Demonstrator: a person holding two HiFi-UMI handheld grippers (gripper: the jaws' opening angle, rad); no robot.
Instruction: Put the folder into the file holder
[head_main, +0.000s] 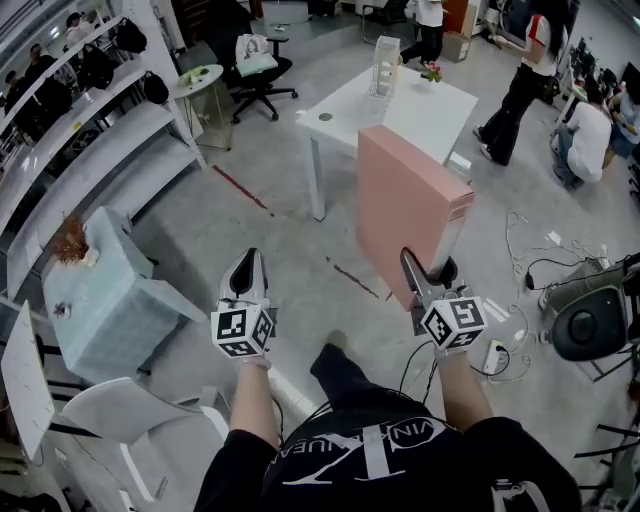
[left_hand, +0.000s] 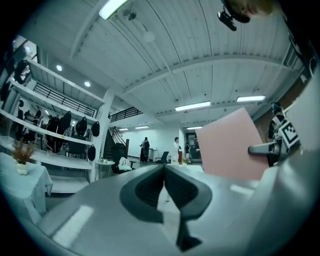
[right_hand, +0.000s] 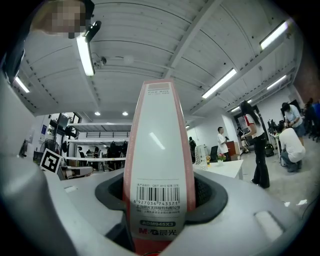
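Observation:
A pink box folder stands upright in the air, and my right gripper is shut on its lower end. In the right gripper view its white spine with a barcode fills the space between the jaws of the right gripper. My left gripper is level beside it, shut and empty, with the pads meeting. From the left gripper view the folder is at the right. A pale file holder stands on the white table ahead, far beyond both grippers.
A table under a teal cloth and a white chair are at the left, with long shelves behind. A black office chair is at the back. People stand right of the table. Cables and a round device lie on the floor.

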